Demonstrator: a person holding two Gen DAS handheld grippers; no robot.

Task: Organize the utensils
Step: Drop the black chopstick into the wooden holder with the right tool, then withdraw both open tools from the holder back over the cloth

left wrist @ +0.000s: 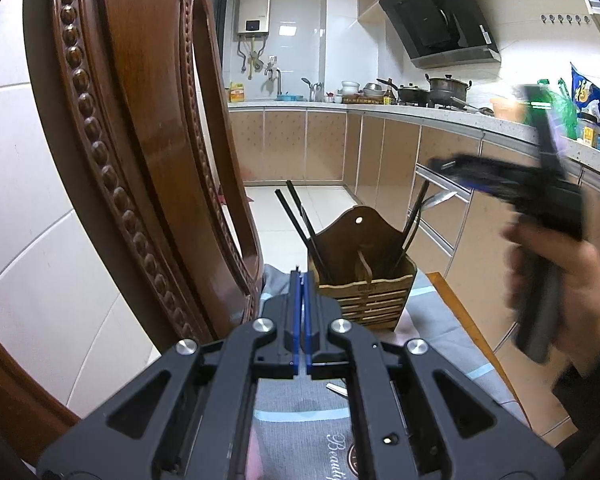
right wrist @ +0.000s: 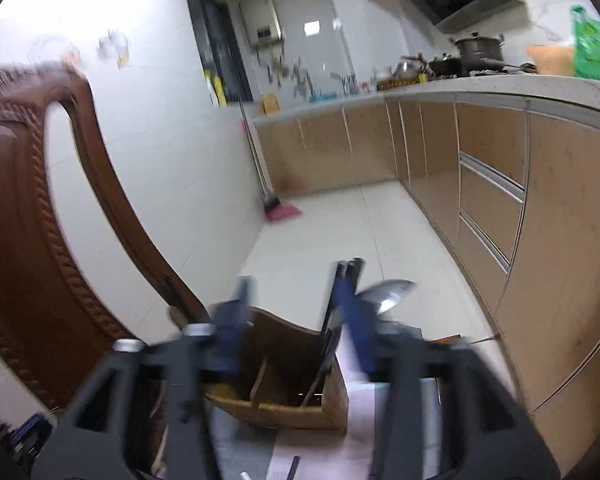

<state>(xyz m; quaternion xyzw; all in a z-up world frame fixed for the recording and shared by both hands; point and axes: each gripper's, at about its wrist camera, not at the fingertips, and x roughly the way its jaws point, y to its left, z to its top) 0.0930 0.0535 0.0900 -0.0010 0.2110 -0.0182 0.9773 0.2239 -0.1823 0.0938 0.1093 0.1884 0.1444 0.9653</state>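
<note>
While the left gripper (left wrist: pixel 302 280) shows shut jaws, only the right gripper (right wrist: pixel 296 292) view reveals its jaws apart above the holder (right wrist: pixel 284 380).

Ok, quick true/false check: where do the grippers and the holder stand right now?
1. The left gripper is shut, holding nothing. True.
2. The right gripper is shut. False: its fingers stand apart, above the holder.
3. The holder has chopsticks in its left compartment. True.
4. The holder is empty on its right side. False: dark utensils and a spoon lean out there.
5. The holder lies tipped over. False: it stands upright on the cloth.
</note>
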